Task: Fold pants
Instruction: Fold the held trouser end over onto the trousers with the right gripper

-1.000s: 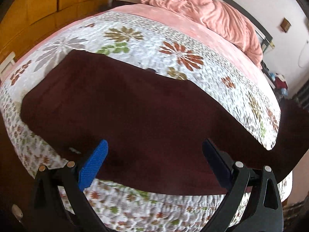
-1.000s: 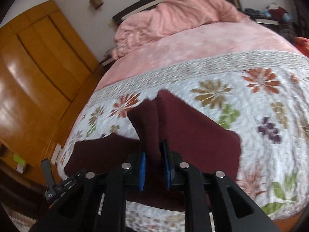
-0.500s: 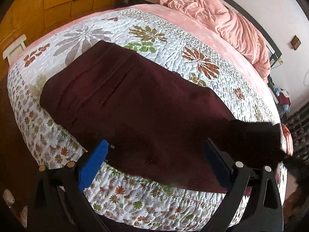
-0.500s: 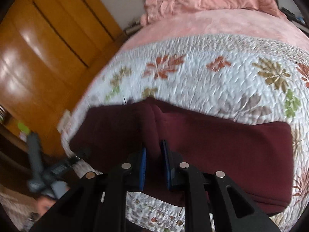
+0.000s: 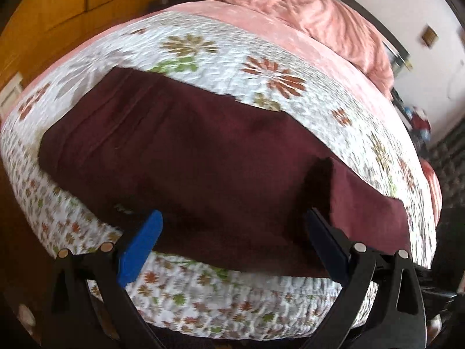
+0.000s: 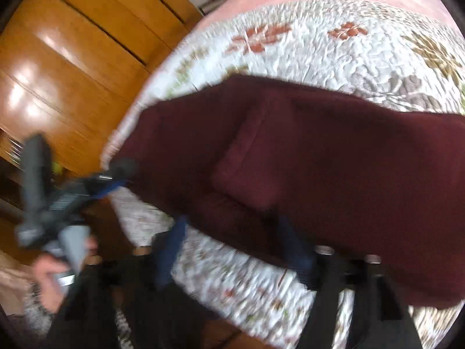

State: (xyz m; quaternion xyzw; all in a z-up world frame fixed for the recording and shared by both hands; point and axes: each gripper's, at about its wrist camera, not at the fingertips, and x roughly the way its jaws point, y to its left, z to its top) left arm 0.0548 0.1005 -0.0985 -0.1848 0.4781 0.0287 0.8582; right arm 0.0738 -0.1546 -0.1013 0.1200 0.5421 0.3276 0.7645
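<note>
The dark maroon pants (image 5: 186,151) lie folded across the near part of the floral quilt (image 5: 221,49), with one end laid over the rest; they also show in the right wrist view (image 6: 334,157). My left gripper (image 5: 232,235) is open and empty, its blue pads just above the pants' near edge. My right gripper (image 6: 235,247) is open, its blurred blue pads over the pants' near edge and holding nothing. The other hand-held gripper (image 6: 72,192) shows at the left of the right wrist view.
A pink blanket (image 5: 314,17) is heaped at the head of the bed. A wooden wardrobe (image 6: 72,58) stands along the bed's left side. The bed's near edge (image 5: 232,314) drops off just below the pants. Clutter (image 5: 418,122) sits by the far wall.
My right gripper has opened and let go of the pants' end, which now lies folded over the rest. My left gripper stays open and has shifted closer to the pants.
</note>
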